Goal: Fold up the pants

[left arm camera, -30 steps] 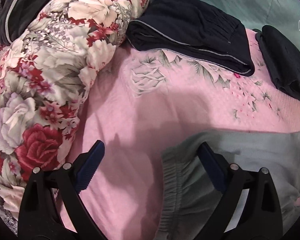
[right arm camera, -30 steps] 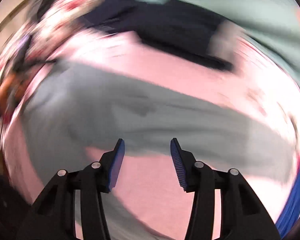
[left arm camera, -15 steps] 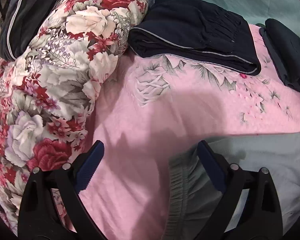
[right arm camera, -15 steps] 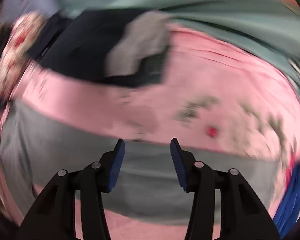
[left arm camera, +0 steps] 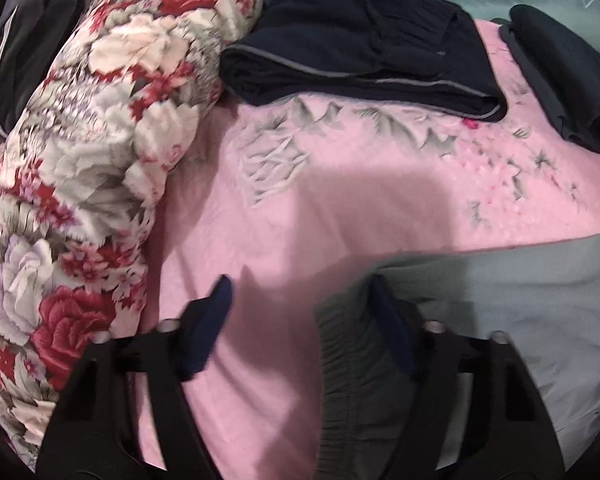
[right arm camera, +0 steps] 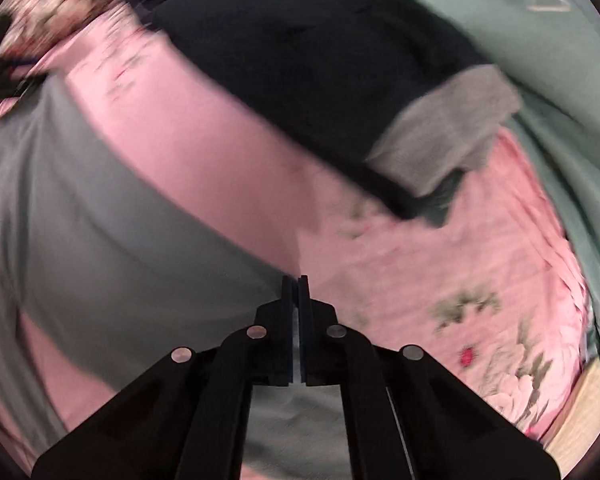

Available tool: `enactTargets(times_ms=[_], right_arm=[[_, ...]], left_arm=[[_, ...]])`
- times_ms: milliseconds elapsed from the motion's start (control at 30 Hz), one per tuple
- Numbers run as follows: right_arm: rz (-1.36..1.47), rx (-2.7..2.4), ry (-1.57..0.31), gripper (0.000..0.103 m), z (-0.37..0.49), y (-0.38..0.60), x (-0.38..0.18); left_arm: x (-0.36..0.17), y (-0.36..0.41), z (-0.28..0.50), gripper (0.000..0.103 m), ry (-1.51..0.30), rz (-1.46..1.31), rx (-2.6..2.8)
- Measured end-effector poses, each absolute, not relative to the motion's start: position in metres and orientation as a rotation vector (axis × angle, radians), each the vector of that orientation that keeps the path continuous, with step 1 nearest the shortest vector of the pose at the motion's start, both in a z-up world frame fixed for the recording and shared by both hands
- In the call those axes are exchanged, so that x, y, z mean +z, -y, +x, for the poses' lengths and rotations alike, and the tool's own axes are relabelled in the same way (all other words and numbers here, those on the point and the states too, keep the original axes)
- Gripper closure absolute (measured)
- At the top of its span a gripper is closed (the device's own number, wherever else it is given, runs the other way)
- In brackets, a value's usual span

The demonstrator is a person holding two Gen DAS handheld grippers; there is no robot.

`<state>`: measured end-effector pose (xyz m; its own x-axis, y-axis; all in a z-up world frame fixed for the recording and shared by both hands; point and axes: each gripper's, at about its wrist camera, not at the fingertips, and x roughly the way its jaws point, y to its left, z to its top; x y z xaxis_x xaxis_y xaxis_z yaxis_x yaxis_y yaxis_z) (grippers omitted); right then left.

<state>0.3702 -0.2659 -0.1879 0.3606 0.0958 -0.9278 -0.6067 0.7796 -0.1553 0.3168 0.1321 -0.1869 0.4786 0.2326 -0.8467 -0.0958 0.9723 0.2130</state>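
Pants: soft grey, gathered waistband

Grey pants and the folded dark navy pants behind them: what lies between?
Only bare pink bedsheet separates the grey pants from the navy pants, seen in the left wrist view.

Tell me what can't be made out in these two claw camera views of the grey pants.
- Left wrist view: the left claw has just been closing, its fingers blurred; the grey pants run off the right edge.
- Right wrist view: the right claw has closed; whether it pinches the pants is hidden by its fingers. Motion blur smears the dark clothes.
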Motion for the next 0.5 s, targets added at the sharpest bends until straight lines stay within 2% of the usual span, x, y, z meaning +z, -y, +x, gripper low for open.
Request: enactTargets(times_ms=[33, 67, 167, 200, 267, 300, 333, 400, 433, 500], right_arm=[[-0.487, 0.449, -1.101, 0.102, 0.374, 0.268, -0.185], [-0.457, 0.416, -1.082, 0.102, 0.378, 0.27, -0.182], [-0.395, 0.359, -1.087, 0.102, 0.384, 0.271, -0.185], [-0.412, 0.347, -1.089, 0.102, 0.384, 0.268, -0.188], [-0.463, 0.301, -1.069, 0.088, 0.381, 0.261, -0.194], [-0.476, 0.283, -1.065, 0.073, 0.381, 0.257, -0.194], [-0.467, 0.273, -1.064, 0.071, 0.379, 0.256, -0.19], [-0.393, 0.281, -1.042, 0.07, 0.372, 0.261, -0.174], [-0.364, 0.295, -1.036, 0.065, 0.367, 0.261, -0.165], [-0.354, 0.342, -1.022, 0.063, 0.355, 0.254, -0.15]], left_arm=[[-0.185, -0.129, 0.319, 0.065, -1.053, 0.142, 0.186], [-0.182, -0.127, 0.323, 0.069, -1.043, 0.139, 0.18], [-0.178, -0.123, 0.33, 0.068, -1.013, 0.149, 0.199], [-0.179, -0.124, 0.331, 0.063, -1.014, 0.151, 0.206], [-0.185, -0.126, 0.333, 0.048, -1.017, 0.174, 0.236], [-0.185, -0.128, 0.333, 0.032, -1.015, 0.189, 0.252], [-0.183, -0.132, 0.332, 0.021, -1.007, 0.197, 0.268], [-0.167, -0.146, 0.324, 0.015, -0.971, 0.154, 0.276], [-0.159, -0.154, 0.32, 0.013, -0.95, 0.134, 0.289], [-0.144, -0.173, 0.314, 0.013, -0.932, 0.111, 0.311]])
